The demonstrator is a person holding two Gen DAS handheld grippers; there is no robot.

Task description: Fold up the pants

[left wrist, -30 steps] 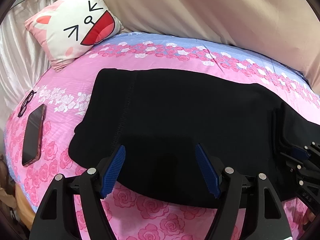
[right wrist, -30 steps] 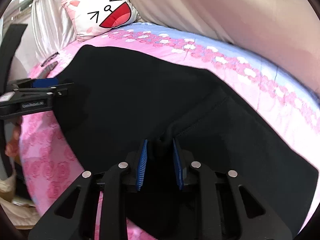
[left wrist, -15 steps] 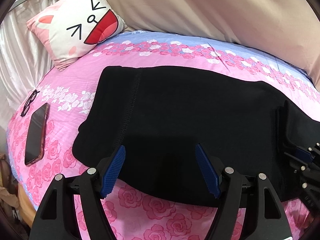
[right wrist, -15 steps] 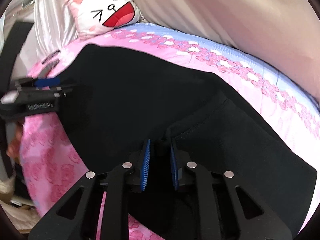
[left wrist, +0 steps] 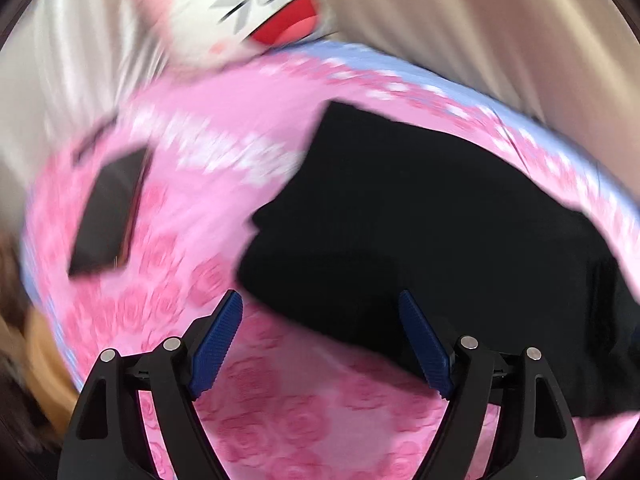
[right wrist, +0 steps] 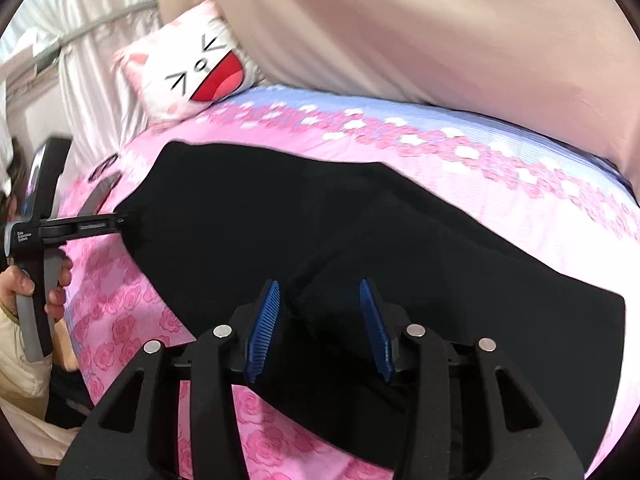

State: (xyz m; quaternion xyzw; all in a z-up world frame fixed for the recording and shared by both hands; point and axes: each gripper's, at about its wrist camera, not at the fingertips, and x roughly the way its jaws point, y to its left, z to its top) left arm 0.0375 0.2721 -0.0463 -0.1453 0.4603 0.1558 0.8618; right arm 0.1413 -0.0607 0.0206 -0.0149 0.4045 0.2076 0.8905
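Note:
The black pants (left wrist: pixel 420 216) lie folded flat on the pink rose bedsheet (left wrist: pixel 304 412); they also show in the right wrist view (right wrist: pixel 360 240). My left gripper (left wrist: pixel 320 312) is open and empty, hovering over the pants' near left corner; this view is blurred by motion. In the right wrist view the left gripper (right wrist: pixel 120 218) shows side-on at the pants' left edge. My right gripper (right wrist: pixel 320 300) is open, its blue pads either side of a fold ridge at the pants' near edge, holding nothing.
A cat-face pillow (right wrist: pixel 192 76) lies at the bed's far left, also in the left wrist view (left wrist: pixel 260 16). A dark phone (left wrist: pixel 108 216) lies on the sheet left of the pants. A beige cover (right wrist: pixel 420 28) rises behind the bed. A hand (right wrist: pixel 36 280) holds the left gripper's handle.
My right gripper has opened and let go of the pants' fold. My left gripper has swung fast to the left, toward the pants' left corner.

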